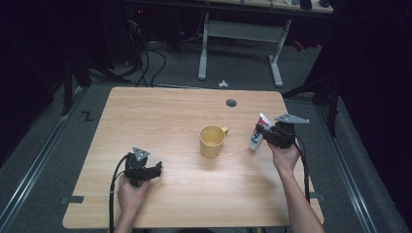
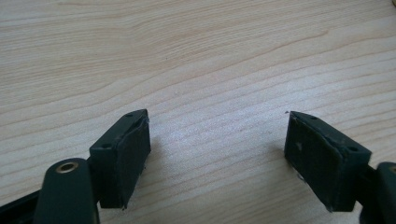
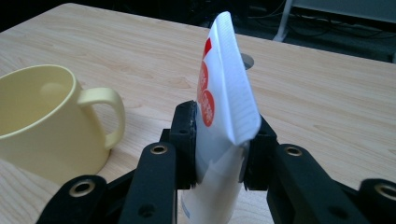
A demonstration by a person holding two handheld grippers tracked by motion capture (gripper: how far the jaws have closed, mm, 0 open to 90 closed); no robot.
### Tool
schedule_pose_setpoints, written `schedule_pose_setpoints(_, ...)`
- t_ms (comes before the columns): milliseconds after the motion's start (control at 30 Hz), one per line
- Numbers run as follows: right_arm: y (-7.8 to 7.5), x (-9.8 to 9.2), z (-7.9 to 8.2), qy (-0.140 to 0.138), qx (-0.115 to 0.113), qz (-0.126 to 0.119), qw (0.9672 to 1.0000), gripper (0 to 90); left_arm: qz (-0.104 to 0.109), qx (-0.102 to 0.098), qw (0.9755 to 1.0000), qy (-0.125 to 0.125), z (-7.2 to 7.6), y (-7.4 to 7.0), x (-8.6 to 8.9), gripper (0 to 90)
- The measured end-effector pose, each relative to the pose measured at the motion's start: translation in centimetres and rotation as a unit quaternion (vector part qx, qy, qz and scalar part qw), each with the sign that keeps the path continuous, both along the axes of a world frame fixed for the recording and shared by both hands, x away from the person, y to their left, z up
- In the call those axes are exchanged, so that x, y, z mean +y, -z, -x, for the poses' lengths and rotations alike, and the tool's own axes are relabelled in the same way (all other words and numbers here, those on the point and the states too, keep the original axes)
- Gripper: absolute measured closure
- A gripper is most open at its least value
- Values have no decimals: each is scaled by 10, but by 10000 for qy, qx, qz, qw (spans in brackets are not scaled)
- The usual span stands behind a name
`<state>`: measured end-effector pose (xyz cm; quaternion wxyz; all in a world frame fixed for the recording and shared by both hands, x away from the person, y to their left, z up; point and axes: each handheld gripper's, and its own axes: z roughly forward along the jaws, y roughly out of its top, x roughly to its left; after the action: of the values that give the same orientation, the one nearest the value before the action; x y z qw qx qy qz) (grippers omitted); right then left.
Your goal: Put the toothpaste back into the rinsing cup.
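The toothpaste tube [image 3: 219,93] is standing crimped end up, clamped between the jaws of the right gripper [image 1: 265,132], near the right edge of the table [image 1: 160,111] and just beside the yellow mug [image 1: 212,141]; in the high view its cap end is looking close to the wood, though whether it is touching I cannot tell. The step in hand is looking like the carry of the tube toward the mug, whose handle is pointing at the tube; the next move is probably calling for a lift above the rim, a short travel toward the table's middle, and a lowering into the cup with the tube kept upright, so the cap is not catching the rim or tipping the mug. The left gripper [image 1: 156,171] is resting near the front-left corner, its jaws standing wide apart over bare wood. The table is pale wood-grain with a round cable hole [image 1: 231,103] near its far edge; beyond it grey floor, a white desk frame [image 1: 240,46] and trailing cables [image 1: 150,60] are sitting in a dark room.
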<state>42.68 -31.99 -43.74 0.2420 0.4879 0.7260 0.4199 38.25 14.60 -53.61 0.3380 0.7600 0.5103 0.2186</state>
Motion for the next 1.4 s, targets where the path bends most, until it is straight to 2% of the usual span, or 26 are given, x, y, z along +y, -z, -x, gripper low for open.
schedule_pose_setpoints(200, -3, -1, 5, -80, -4, -85, 9999, 707, -1, 1, 10000, 1, 0, 0, 0, 229)
schedule_pose_setpoints(433, -4, -1, 11, -153, 45, -47, 9999, 708, -2, 0, 10000, 1, 0, 0, 0, 229)
schedule_pose_setpoints(667, -7, 2, 18, -284, -8, -15, 9996, 709, -1, 0, 10000, 0, 0, 0, 0, 229)
schedule_pose_setpoints(833, -11, 6, 23, -375, -46, 9, 9993, 709, -1, 0, 10000, 0, 0, 0, 0, 229)
schedule_pose_setpoints(967, -13, 11, 27, -437, -67, 144, 9989, 709, 2, -2, 10000, -1, 0, 0, 0, 229)
schedule_pose_setpoints(1167, -14, 17, 29, -605, -50, 150, 9980, 710, 0, -1, 10000, 0, 0, 0, 0, 229)
schedule_pose_setpoints(1400, -19, 22, 33, -764, -47, -1, 9971, 710, 0, 0, 10000, 1, 0, 0, 0, 229)
